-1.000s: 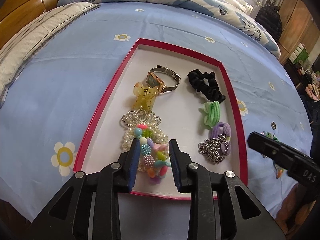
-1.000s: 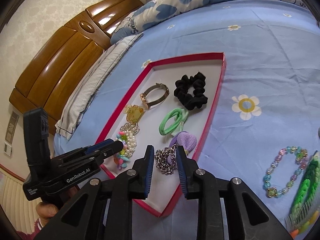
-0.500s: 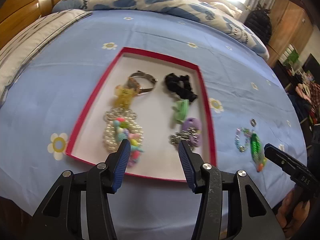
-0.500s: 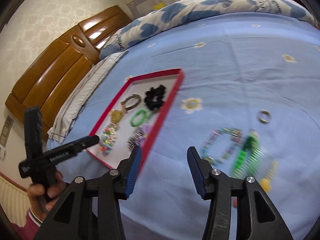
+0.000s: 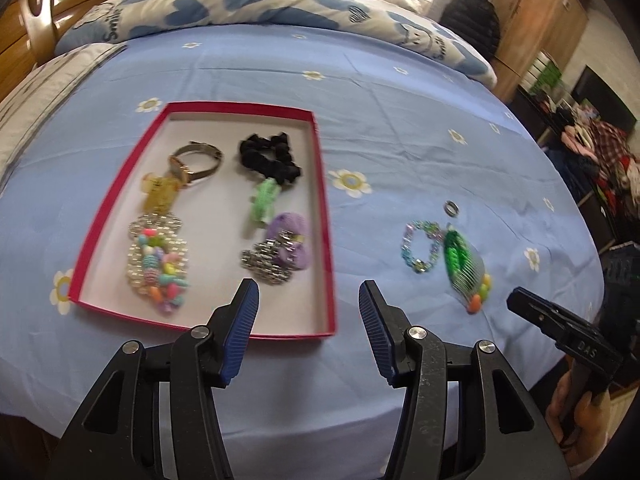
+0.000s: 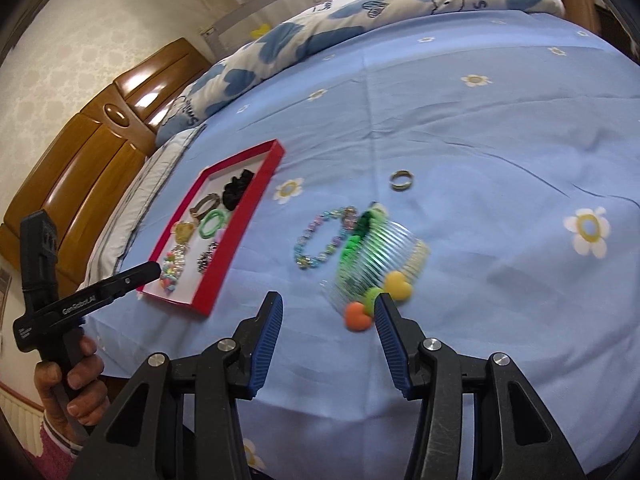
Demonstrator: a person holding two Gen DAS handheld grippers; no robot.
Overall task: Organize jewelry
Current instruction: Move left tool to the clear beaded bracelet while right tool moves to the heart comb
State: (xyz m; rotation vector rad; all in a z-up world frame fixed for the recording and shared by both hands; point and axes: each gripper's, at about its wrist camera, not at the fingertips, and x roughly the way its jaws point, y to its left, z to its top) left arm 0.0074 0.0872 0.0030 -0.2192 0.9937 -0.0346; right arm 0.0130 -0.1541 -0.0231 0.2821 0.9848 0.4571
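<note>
Left wrist view: left claw (image 5: 308, 318) is spread and empty above the red tray's (image 5: 329, 240) near right corner. Right claw (image 6: 328, 332), likewise spread and empty, hovers over bare blue bed sheet (image 6: 480, 128). Just beyond it lie a comb (image 6: 372, 256), blurred, a beaded bracelet (image 6: 324, 238), then a ring (image 6: 401, 180). Open sheet stretches to the pillows (image 6: 320, 32)

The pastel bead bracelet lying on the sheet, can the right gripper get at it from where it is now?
Probably yes. The right gripper is open and empty, and the bead bracelet lies uncovered on the sheet just beyond it. Only the hair comb sits close beside it, touching one edge.
</note>
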